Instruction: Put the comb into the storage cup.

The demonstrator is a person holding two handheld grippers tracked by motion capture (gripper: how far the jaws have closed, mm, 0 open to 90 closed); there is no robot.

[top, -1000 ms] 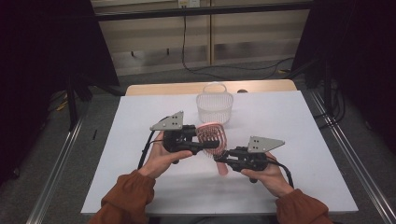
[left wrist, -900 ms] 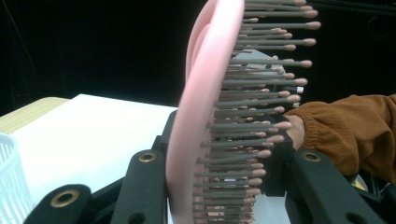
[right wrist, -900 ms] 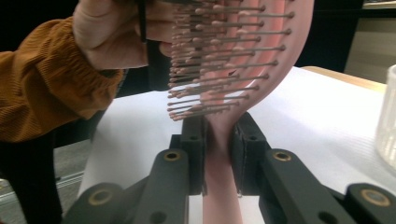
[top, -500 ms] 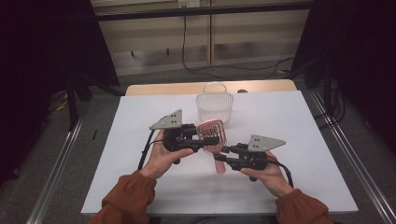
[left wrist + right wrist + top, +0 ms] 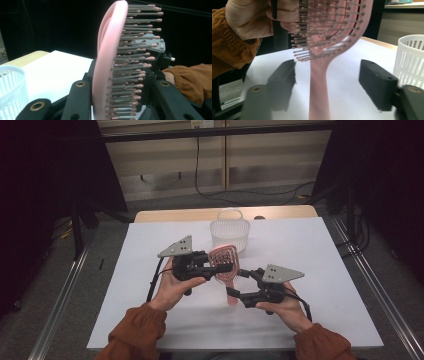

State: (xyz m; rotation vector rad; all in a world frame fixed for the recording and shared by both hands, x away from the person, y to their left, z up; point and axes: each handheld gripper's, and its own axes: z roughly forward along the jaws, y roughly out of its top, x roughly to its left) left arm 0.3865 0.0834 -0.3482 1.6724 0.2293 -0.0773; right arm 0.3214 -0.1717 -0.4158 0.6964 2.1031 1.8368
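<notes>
Two grippers meet at one pink hairbrush [image 5: 224,265], held above the white table [image 5: 150,235]. Left gripper [image 5: 220,264] clamps its bristled head; right gripper [image 5: 237,285], jaws just opening, straddles the handle untouched. Light, rigid plastic with springy bristles: probably best gripped across the head's frame or the handle.

Left claw [image 5: 225,263]: black body, grey three-cornered plate on top with small dark screw holes, black cable trailing from rear. Right claw [image 5: 239,284]: same black build, grey plate, black cable. Jaws: chunky black blocks, brass-ringed pivot holes. Both sleeves [image 5: 134,334] rust-orange, ribbed weave, gathered cuffs at wrists.
</notes>
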